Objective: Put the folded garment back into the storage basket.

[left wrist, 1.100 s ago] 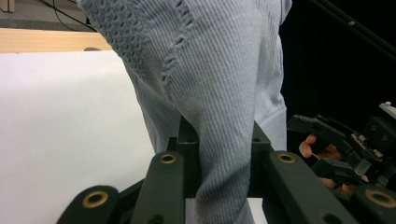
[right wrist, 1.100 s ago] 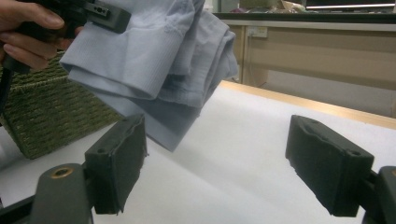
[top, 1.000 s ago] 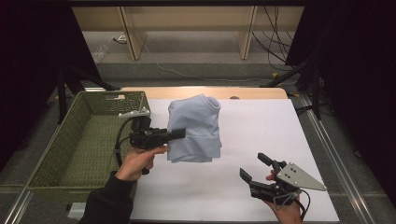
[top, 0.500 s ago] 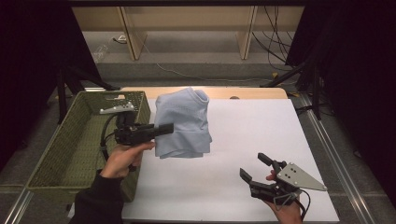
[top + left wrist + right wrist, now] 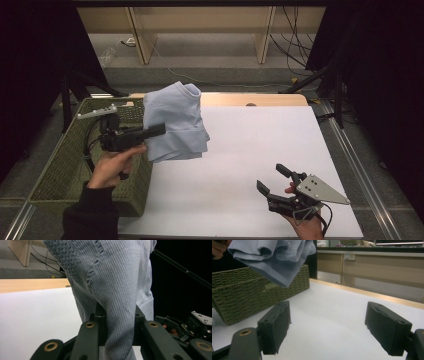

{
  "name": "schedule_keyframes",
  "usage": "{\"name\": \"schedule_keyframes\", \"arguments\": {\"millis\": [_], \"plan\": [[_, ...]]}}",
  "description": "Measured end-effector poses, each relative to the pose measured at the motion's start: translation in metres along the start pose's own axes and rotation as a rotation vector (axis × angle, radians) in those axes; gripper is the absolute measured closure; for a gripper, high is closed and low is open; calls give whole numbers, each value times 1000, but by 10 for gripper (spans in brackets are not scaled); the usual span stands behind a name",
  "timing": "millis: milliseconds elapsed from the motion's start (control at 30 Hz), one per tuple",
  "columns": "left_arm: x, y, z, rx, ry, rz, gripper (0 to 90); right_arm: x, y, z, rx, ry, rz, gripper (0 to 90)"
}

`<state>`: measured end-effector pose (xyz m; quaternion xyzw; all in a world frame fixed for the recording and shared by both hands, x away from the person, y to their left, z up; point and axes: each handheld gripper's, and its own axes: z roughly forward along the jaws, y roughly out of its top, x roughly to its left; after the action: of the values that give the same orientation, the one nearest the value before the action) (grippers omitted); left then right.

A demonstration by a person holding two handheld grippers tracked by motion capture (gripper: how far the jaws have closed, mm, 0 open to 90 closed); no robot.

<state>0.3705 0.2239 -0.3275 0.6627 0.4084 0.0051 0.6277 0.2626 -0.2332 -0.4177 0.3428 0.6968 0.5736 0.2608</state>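
Note:
A folded light-blue knit garment [image 5: 175,122] hangs in the air above the left part of the white table, beside the green woven basket [image 5: 65,165]. My left gripper [image 5: 159,131] is shut on it; in the left gripper view the ribbed cloth [image 5: 117,302] is pinched between the two black jaws. The right gripper view shows the garment [image 5: 277,257] hanging over the basket's [image 5: 244,297] near wall. My right gripper [image 5: 272,181] rests low at the table's front right, open, with nothing between its pads [image 5: 274,325].
The white sheet [image 5: 250,150] covers the table, with a wooden strip [image 5: 250,99] at its far edge. The basket stands off the table's left edge. Black stands and cables [image 5: 310,75] are on the floor behind.
My left gripper has carried the garment leftward from the table's middle toward the basket. The right gripper has stayed in place, open.

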Motion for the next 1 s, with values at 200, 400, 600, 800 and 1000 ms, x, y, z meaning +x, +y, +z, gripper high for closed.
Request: {"name": "schedule_keyframes", "arguments": {"millis": [200, 400, 600, 800, 1000], "plan": [[3, 3, -12, -25, 11, 0, 745, 0, 0, 0, 0, 0, 0, 214], [6, 7, -23, -42, 17, 2, 744, 0, 0, 0, 2, 0, 2, 215], [11, 10, -35, -67, 33, -3, 744, 0, 0, 0, 0, -1, 0, 215], [18, 13, -50, -104, 52, -15, 744, 0, 0, 0, 1, 0, 0, 215], [22, 15, -65, -135, 64, -26, 743, 0, 0, 0, 0, 0, 0, 215]]}}
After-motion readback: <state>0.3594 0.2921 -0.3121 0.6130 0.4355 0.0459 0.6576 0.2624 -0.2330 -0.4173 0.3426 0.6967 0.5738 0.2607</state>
